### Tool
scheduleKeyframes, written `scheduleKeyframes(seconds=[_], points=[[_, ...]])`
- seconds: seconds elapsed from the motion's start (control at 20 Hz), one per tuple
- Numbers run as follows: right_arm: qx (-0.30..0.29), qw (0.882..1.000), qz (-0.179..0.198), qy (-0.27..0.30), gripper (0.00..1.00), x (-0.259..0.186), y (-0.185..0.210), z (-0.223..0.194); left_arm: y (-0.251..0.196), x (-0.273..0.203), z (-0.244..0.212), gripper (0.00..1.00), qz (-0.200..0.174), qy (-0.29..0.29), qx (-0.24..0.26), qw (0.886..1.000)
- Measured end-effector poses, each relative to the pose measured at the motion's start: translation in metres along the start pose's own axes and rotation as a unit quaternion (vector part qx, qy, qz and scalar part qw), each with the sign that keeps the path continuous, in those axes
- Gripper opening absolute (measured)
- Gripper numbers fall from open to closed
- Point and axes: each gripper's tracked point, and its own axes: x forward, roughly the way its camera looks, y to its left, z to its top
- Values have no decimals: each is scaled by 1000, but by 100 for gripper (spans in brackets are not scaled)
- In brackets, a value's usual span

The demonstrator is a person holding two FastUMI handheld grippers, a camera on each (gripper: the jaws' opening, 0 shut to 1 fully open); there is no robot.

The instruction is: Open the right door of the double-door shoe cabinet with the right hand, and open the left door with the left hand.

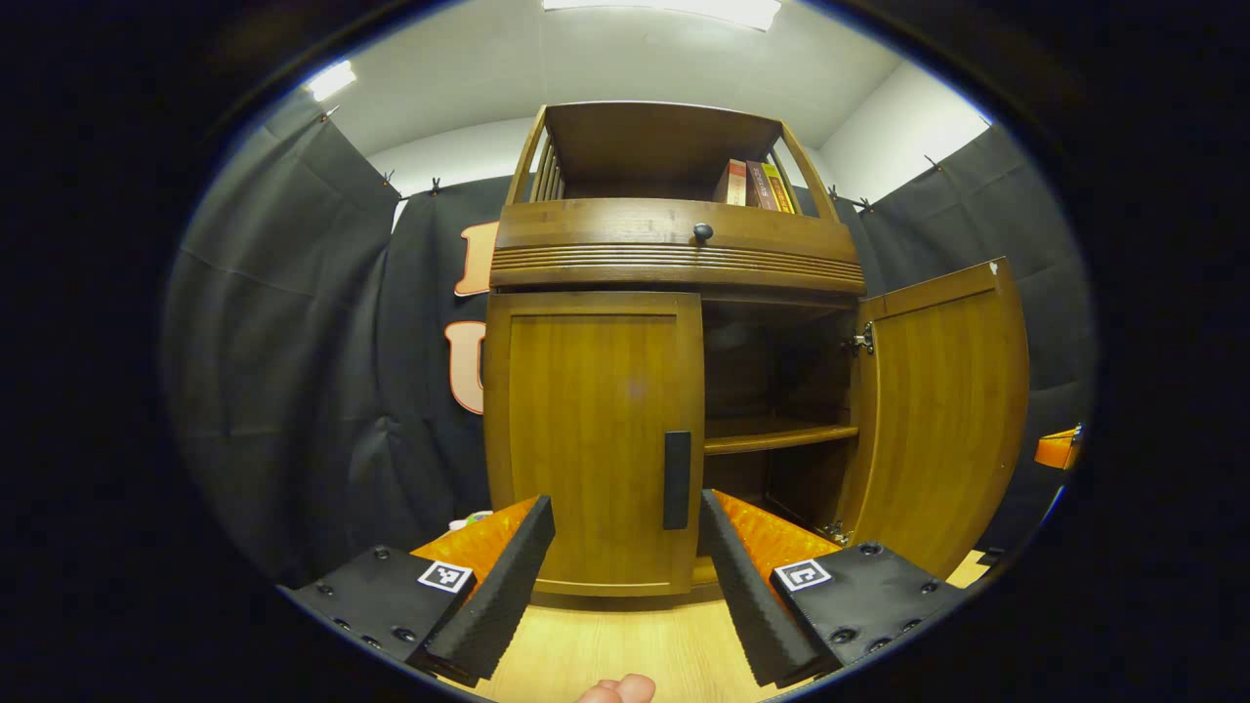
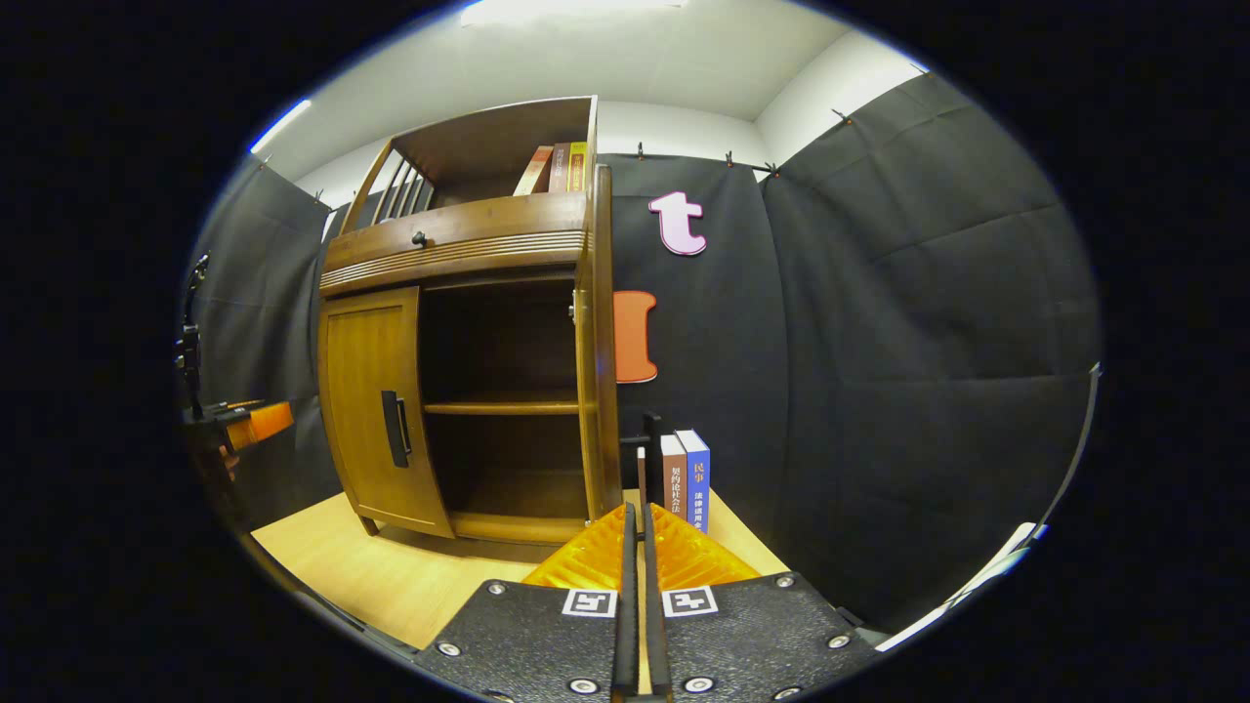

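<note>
One wooden tabletop (image 1: 605, 649), black cloth walls (image 2: 879, 342)

Probably a recording booth: black cloth walls (image 2: 879, 342), shoe cabinet (image 1: 674, 391).

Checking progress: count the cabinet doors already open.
1. The right door is swung open, edge-on beside the right gripper. The left door is shut, its handle ahead of the left gripper.

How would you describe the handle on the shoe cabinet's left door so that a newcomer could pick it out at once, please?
Start at the wooden shoe cabinet against the black cloth wall. Its right door is swung open, while the left door is closed. The handle is the dark upright bar near that closed door's inner edge, unlike the small round knob on the drawer above.
</note>
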Motion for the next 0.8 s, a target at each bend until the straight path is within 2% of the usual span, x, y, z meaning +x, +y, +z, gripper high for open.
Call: scheduleKeyframes(seconds=[0.05, 0.1, 0.15, 0.2, 0.25, 0.35, 0.55, 0.7, 0.8], points=[[0, 1000, 6, 1, 13, 0, 13, 4, -4, 2, -1, 97, -3, 1, -1, 1000], [1, 1000, 13, -1, 14, 2, 24, 6, -8, 5, -1, 98, -7, 2, 0, 1000], [5, 1000, 23, -5, 3, 5, 37, 9, -12, 7, -3, 96, -10, 4, 0, 1000], [10, 999, 33, -10, 14, 8, 49, 12, -12, 8, -5, 96, -10, 6, 3, 1000], [13, 999, 40, -13, 4, 12, 60, 12, -12, 8, -5, 95, -8, 7, 5, 1000], [10, 998, 58, -14, 10, 17, 78, 7, -11, 9, -8, 95, -6, 16, 0, 1000], [5, 997, 80, -10, 59, 22, 99, 2, -11, 16, -5, 95, -9, 18, -18, 1000], [-8, 997, 81, -9, 96, 23, 105, 0, -14, 32, -5, 95, -16, 14, -21, 1000], [-5, 996, 84, -13, 99, 18, 109, 2, -20, 54, -14, 95, -28, 29, -25, 999]])
